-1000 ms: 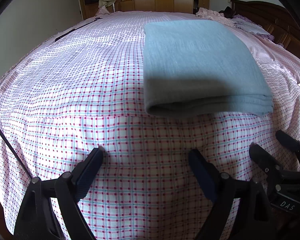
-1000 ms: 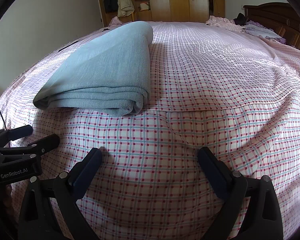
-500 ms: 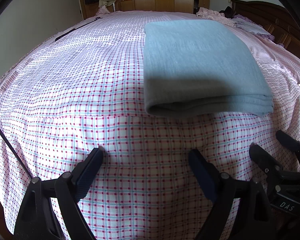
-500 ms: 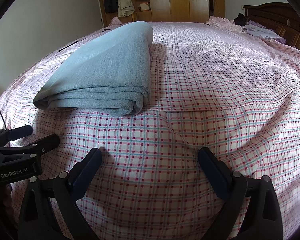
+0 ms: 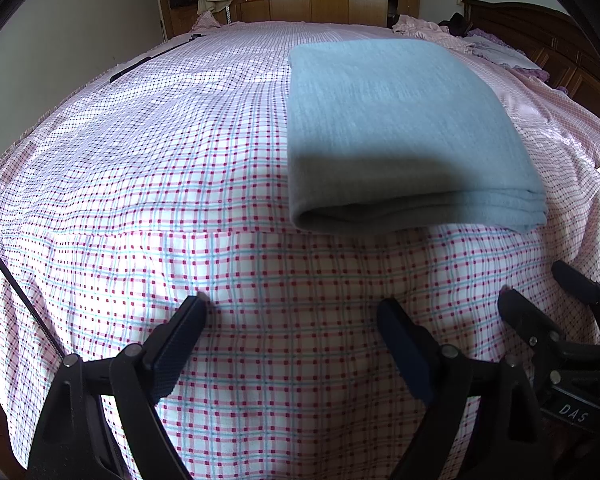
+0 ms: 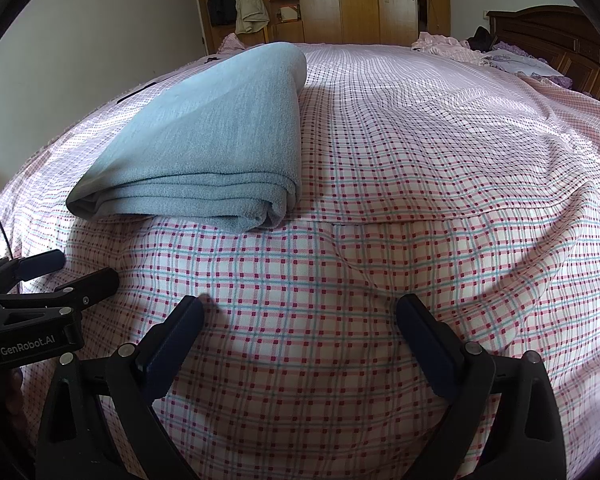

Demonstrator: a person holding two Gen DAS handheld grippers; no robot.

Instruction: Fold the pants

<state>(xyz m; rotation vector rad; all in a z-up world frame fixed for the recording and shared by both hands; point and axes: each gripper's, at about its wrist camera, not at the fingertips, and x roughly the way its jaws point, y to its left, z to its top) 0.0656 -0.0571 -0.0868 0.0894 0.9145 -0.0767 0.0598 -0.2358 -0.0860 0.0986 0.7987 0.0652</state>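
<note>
The light blue pants (image 5: 400, 128) lie folded into a neat thick rectangle on the checked bedspread (image 5: 160, 152). In the right wrist view the same folded pants (image 6: 212, 140) sit up and to the left, stacked edges facing me. My left gripper (image 5: 292, 312) hangs open over bare bedspread, below and left of the pants, holding nothing. My right gripper (image 6: 300, 312) is open too, over the sheet (image 6: 420, 152) to the right of the pants. Each gripper shows in the other's view: the right gripper (image 5: 548, 296) at lower right, the left gripper (image 6: 76, 268) at lower left.
A wooden wardrobe (image 6: 360, 0) and hanging jackets (image 6: 252, 0) stand beyond the bed. Pink and purple bedding (image 6: 500, 54) is piled by the dark headboard (image 6: 560, 40) at far right. A black strap (image 5: 152, 58) lies on the bed's far left edge.
</note>
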